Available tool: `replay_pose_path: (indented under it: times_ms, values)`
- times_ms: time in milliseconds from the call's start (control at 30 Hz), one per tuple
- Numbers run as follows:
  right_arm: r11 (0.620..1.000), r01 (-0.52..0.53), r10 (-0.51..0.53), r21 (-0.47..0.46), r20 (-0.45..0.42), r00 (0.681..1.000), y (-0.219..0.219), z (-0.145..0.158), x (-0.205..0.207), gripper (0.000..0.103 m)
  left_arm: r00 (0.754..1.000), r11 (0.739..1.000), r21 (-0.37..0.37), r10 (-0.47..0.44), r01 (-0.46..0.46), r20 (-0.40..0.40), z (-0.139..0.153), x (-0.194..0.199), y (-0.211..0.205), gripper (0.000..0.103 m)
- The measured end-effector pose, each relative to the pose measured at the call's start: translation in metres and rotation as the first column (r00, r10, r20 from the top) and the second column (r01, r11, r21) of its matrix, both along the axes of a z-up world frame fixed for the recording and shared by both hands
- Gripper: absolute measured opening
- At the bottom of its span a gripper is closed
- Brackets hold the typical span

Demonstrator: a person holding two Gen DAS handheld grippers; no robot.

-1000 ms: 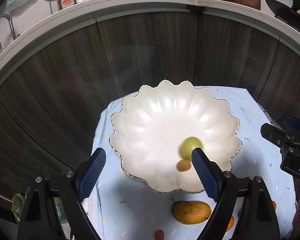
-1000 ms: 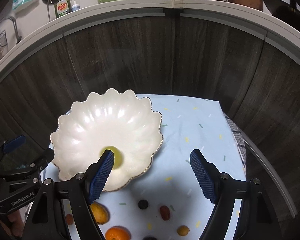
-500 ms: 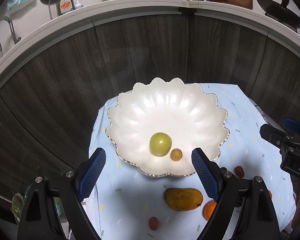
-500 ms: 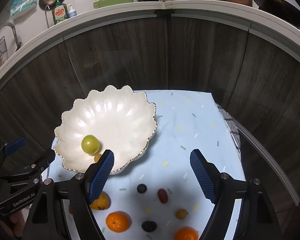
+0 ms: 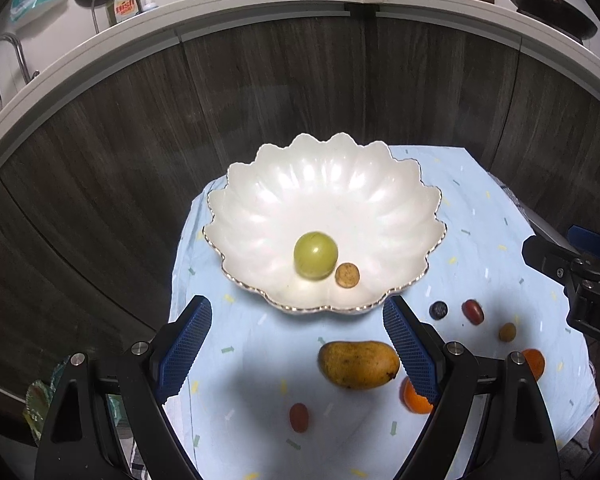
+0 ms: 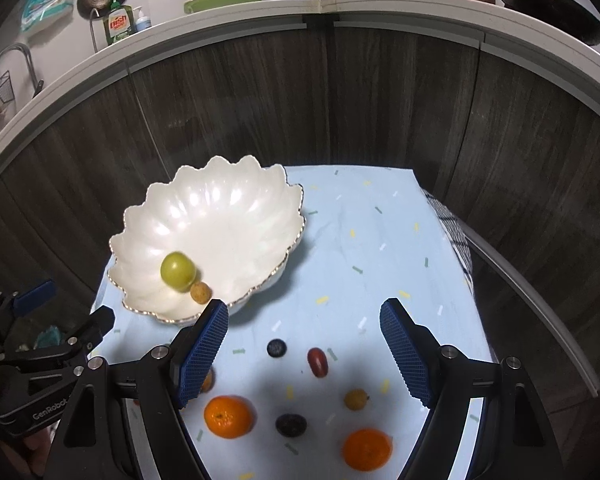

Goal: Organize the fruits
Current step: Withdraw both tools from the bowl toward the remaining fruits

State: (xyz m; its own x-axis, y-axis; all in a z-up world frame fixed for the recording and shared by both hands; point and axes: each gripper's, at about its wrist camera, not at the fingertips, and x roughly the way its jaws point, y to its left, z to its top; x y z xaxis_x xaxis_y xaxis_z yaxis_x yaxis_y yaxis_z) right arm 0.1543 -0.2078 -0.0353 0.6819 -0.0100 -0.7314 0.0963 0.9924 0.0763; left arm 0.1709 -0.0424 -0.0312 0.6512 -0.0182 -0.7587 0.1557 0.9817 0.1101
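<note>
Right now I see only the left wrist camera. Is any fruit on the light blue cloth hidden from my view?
Observer: Yes. A dark purple round fruit lies on the light blue cloth, near its front edge. Your camera does not show it.
Operator: Thank you. I see only a part of the right gripper. Does it carry something?
Observer: No. Its jaws stand open and nothing is between them; only the cloth and loose fruits show below.

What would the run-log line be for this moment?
left tool: open, empty | right tool: open, empty | bowl: green fruit, small brown fruit | mango: on cloth
</note>
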Motion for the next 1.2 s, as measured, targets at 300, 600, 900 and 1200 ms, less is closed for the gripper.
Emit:
replay_pose_path:
  times_ms: [300, 600, 900, 1200]
  values:
    - [1.000, -0.002, 0.002, 0.005, -0.021, 1.000, 0.003, -0.012, -0.012, 0.079, 0.999, 1.000, 0.003, 0.027, -0.027, 0.024, -0.007, -0.015, 0.006, 0.088]
    - [1.000, -0.003, 0.004, 0.014, -0.034, 0.999, 0.005, -0.022, -0.019, 0.079, 0.999, 0.999, 0.017, 0.027, -0.027, 0.023, -0.015, -0.025, 0.009, 0.088]
    - [1.000, -0.003, 0.003, -0.004, -0.044, 0.999, 0.010, -0.032, -0.025, 0.079, 0.999, 0.999, 0.007, 0.032, -0.032, 0.025, -0.024, -0.035, 0.015, 0.088]
    - [1.000, 0.003, -0.004, -0.027, -0.049, 0.999, 0.014, -0.048, -0.035, 0.079, 0.999, 0.999, 0.020, 0.030, -0.030, 0.028, -0.038, -0.046, 0.021, 0.088]
